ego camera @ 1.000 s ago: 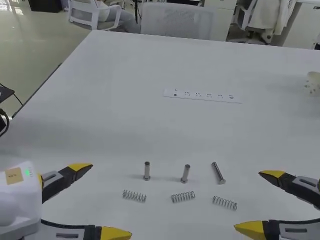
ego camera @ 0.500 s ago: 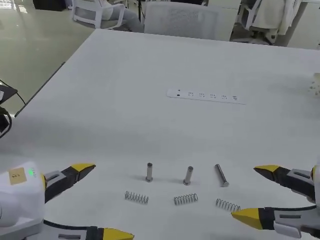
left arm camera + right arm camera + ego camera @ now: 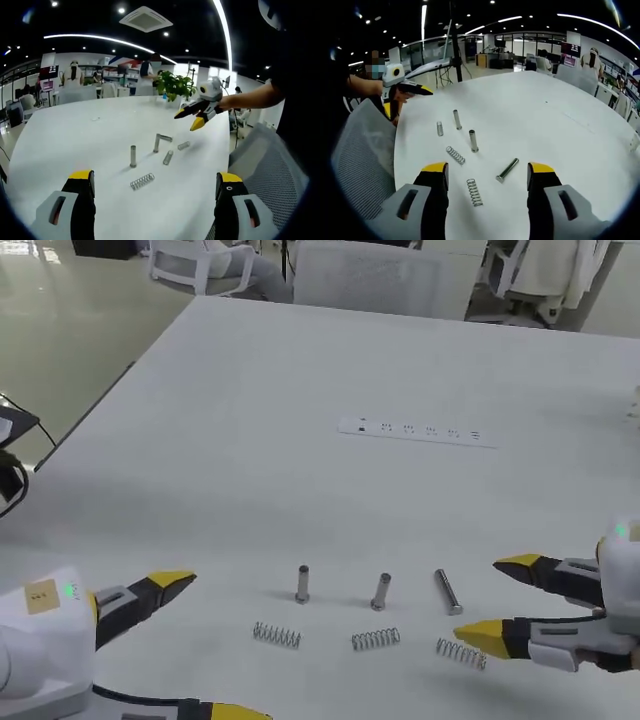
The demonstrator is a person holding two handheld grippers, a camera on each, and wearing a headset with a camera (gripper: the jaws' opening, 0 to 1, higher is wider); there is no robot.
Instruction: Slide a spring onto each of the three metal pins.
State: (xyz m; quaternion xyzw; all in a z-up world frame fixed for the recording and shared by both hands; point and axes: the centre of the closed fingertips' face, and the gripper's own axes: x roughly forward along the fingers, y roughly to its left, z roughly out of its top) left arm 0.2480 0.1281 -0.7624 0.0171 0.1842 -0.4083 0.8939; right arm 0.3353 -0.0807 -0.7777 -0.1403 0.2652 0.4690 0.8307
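Both claws are wide open and grip nothing. In its own view the right claw [image 3: 488, 167] has its yellow tips spread over the table [image 3: 560, 115]. The flat pin [image 3: 507, 170] lies on its side in the gap between them, nearer the right-hand tip. The near spring [image 3: 474, 192] lies in the same gap, toward the left-hand tip and apart from the pin. Ahead of the tips the mid pin [image 3: 473, 140] stands upright with the mid spring [image 3: 455, 155] just left of it. Beyond them the far pin [image 3: 457, 119] also stands upright, with the far spring [image 3: 440, 128] beside it. All three springs lie loose on the table.

From the head view I would read the flat pin as merely tilted, but the right gripper view shows it lying flat. The head view also puts the right claw's lower tip so close to the near spring that I cannot tell whether they touch. The right gripper view shows that spring clear of both tips.

The left claw [image 3: 154, 176] sees the row from the other end. The far spring lies ahead between its tips, well clear of them, and the right claw sits at the row's far end. Its view also shows a plant [image 3: 175, 85] behind the right claw. The head view shows a power strip [image 3: 417, 431] well beyond both claws.
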